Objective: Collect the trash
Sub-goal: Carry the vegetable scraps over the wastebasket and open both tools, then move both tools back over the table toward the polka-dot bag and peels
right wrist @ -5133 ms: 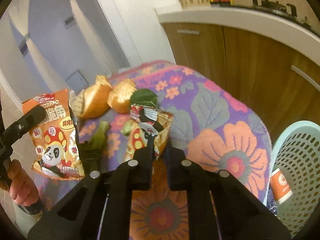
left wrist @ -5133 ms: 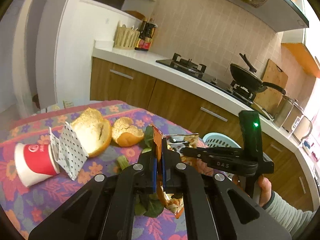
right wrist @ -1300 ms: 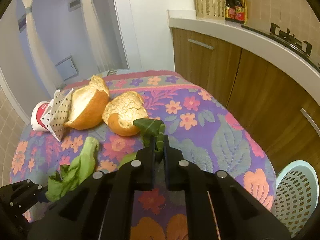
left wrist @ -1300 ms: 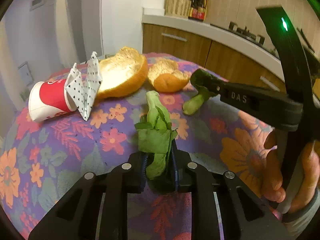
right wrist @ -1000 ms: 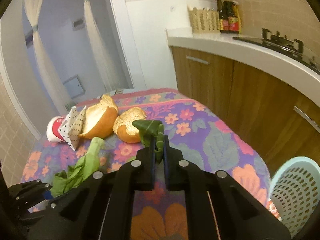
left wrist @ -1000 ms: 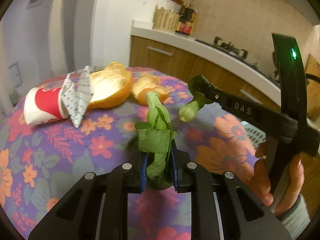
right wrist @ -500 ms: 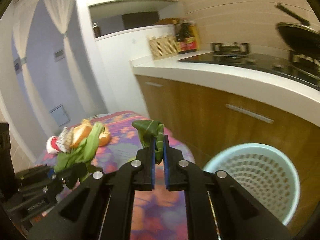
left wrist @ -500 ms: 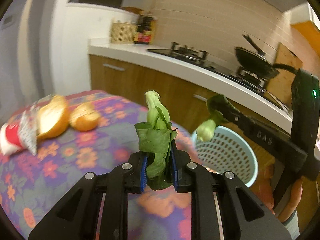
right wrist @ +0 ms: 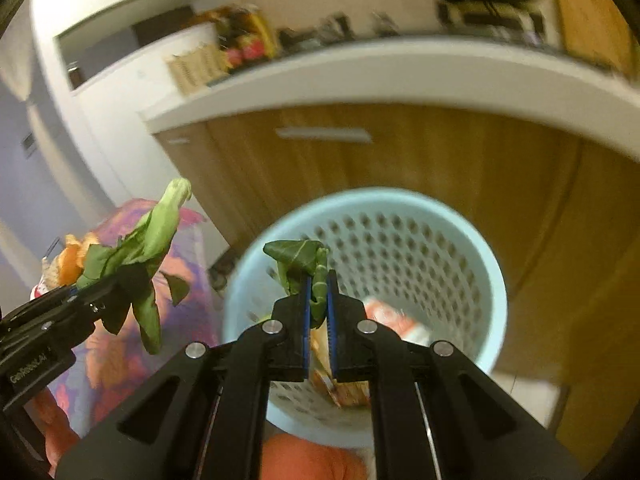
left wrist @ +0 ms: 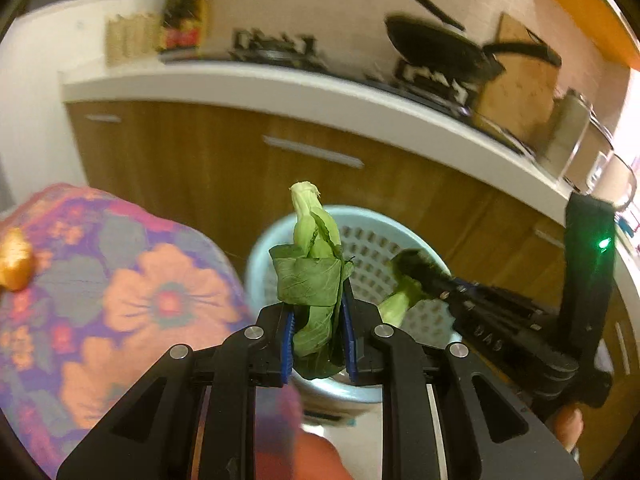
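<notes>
Table [left wrist: 120, 280]: the flowered cloth lies off to the left of my left tongs.
Left tongs [left wrist: 317, 340]: clamped on a leafy green stalk [left wrist: 310, 264] that stands up between the pads.
Basket [right wrist: 460, 240]: pale blue, straight ahead and below both tongs.
Right tongs [right wrist: 317, 316]: closed tight on a folded green leaf [right wrist: 298, 258], held over the basket's opening.

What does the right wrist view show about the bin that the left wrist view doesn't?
Right wrist only: the bottom of the pale blue perforated plastic basket, where wrappers lie. Left wrist only: the black frying pan on the stove. Both: the basket, the flowered tablecloth, and each hand-held gripper shut on a green vegetable scrap, left and right.
</notes>
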